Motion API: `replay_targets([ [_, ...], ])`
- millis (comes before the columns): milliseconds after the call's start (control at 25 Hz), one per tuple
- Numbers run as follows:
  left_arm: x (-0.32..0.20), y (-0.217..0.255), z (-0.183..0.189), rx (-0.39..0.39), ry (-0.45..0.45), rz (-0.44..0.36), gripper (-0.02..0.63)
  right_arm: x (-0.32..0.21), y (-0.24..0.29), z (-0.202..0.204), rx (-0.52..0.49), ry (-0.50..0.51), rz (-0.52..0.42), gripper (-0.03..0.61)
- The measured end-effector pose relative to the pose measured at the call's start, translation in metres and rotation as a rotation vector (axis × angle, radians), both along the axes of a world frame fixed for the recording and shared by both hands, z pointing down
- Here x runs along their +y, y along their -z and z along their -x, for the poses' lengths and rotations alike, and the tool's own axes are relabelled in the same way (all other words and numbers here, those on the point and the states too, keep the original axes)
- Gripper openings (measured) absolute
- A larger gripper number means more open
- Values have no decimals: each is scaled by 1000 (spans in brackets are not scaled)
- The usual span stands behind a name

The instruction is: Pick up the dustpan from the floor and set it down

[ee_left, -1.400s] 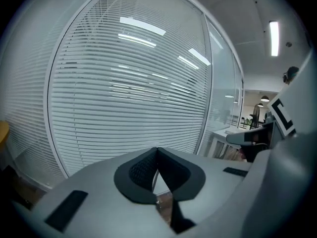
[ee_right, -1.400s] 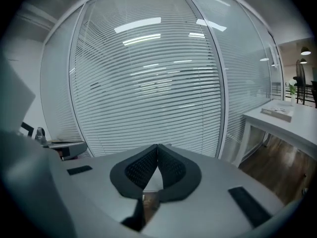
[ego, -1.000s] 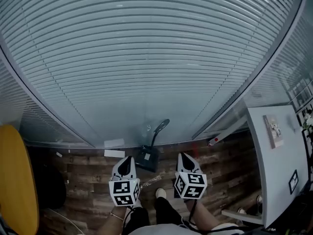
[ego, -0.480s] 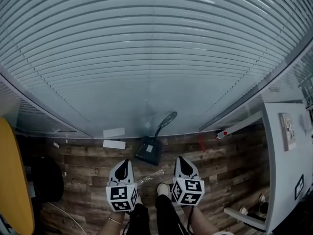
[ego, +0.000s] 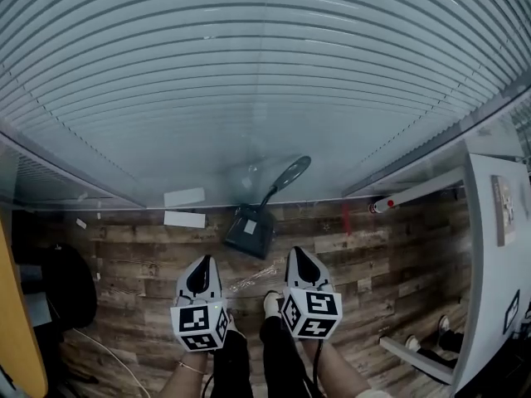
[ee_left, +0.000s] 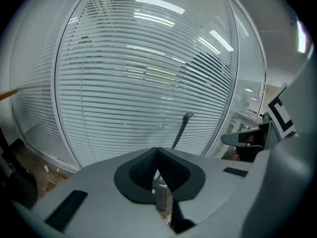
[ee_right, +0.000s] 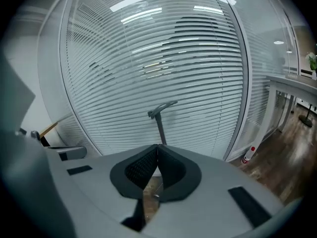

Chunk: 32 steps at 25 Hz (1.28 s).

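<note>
A dark grey dustpan (ego: pixel 249 230) stands on the wood floor against the glass wall, its long handle (ego: pixel 282 180) leaning up the blinds. In the left gripper view the handle (ee_left: pixel 181 129) rises above the jaws; in the right gripper view it (ee_right: pixel 160 122) does the same. My left gripper (ego: pixel 202 264) and right gripper (ego: pixel 298 256) hang side by side just short of the pan, both shut with nothing between the jaws.
The glass wall with white blinds (ego: pixel 265 81) fills the far side. Two white paper scraps (ego: pixel 184 197) lie by its base. A red-capped bottle (ego: pixel 383 204) lies right, beside a white table (ego: pixel 498 247). A yellow chair edge (ego: pixel 15 338) and a black object (ego: pixel 70 288) are left. A shoe (ego: pixel 271 303) shows below.
Both grippers have sunk toward the floor, and the view has dropped with them. The dustpan has not moved. Both pairs of jaws stay shut.
</note>
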<state>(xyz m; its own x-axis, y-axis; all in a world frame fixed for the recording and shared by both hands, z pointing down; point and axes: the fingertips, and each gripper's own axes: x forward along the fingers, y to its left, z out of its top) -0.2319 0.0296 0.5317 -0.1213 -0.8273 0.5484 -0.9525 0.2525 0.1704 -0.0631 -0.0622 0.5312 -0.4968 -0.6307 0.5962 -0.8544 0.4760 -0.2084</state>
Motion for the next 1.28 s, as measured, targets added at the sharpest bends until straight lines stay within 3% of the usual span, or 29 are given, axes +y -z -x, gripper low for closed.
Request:
replay_targets([
  [640,5,-30,27,-7,67,7,18,-27,-26,26,-17,34,-21,38],
  [760,7,-37,30,-5,76,14,17,-30,-33,34,-17,49,-14,95],
  [1280,3,-62,45,6,109,37,17,-69,-58,56,-5,50,-49,195],
])
